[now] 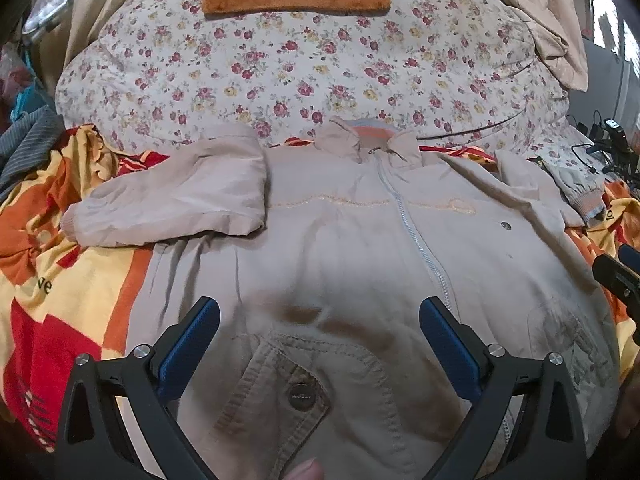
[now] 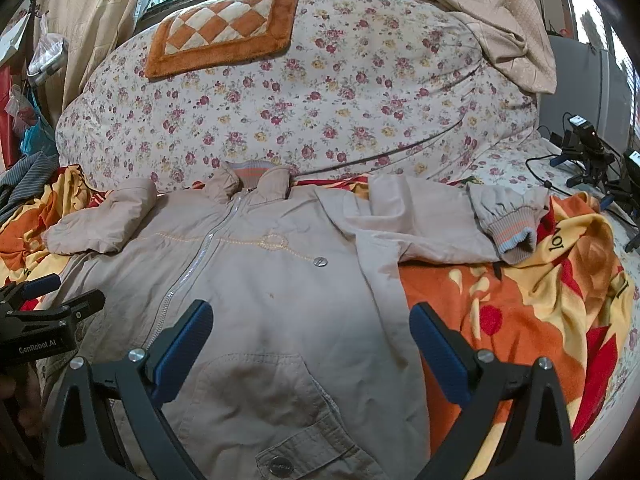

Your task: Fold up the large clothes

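Note:
A beige zip-up jacket (image 1: 340, 248) lies face up on the bed, collar away from me. Its left sleeve (image 1: 172, 204) is folded in over the chest. Its right sleeve (image 2: 440, 220) lies spread out to the right, its striped cuff (image 2: 516, 236) on the blanket. My left gripper (image 1: 320, 320) is open above the jacket's lower left pocket (image 1: 296, 392). My right gripper (image 2: 310, 320) is open above the jacket's lower right side; it also shows in the left wrist view (image 1: 620, 272). The left gripper also shows at the left edge of the right wrist view (image 2: 52, 300).
An orange, red and yellow blanket (image 2: 520, 320) lies under the jacket. Behind it a big floral quilt (image 2: 300, 92) is piled up, with an orange checkered mat (image 2: 224, 32) on top. Cameras and cables (image 2: 588, 152) stand at the right. Striped cloth (image 1: 28, 140) lies at the left.

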{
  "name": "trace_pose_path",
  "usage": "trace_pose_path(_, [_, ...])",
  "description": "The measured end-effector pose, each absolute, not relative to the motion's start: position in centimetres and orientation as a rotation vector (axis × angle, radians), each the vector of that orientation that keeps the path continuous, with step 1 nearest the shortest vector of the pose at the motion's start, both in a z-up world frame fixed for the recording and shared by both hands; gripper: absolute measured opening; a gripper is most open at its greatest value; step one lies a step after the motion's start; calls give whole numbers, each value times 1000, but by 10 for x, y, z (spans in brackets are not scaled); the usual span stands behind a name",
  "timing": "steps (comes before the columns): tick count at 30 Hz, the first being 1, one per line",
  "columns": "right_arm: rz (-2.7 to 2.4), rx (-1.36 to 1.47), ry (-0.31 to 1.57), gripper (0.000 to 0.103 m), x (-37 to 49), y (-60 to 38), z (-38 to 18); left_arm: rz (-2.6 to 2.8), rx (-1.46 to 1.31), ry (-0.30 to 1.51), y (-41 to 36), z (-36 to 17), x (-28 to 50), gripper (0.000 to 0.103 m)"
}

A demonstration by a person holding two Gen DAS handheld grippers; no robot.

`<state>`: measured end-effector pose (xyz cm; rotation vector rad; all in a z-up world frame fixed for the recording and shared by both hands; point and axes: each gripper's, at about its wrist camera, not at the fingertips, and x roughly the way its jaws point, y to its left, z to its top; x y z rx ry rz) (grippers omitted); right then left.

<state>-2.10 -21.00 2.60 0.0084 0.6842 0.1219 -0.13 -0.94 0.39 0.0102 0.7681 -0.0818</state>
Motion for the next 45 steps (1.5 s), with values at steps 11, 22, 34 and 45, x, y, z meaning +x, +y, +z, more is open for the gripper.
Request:
trace_pose_path(11, [120,5,680,100,-21,-210,26,-87,0,770,-11,4,0,91])
trace_pose_path(22, [120,9,667,100,-23,-213,29,-89,17,771,-12,4,-1,91])
trace_pose_path(34, [120,9,668,100,-23,-212,33,-86,12,771,-13,5,0,91])
trace_pose_path(45, [125,12,661,100,-24,-211,33,-86,15,775,-13,5,-2,91])
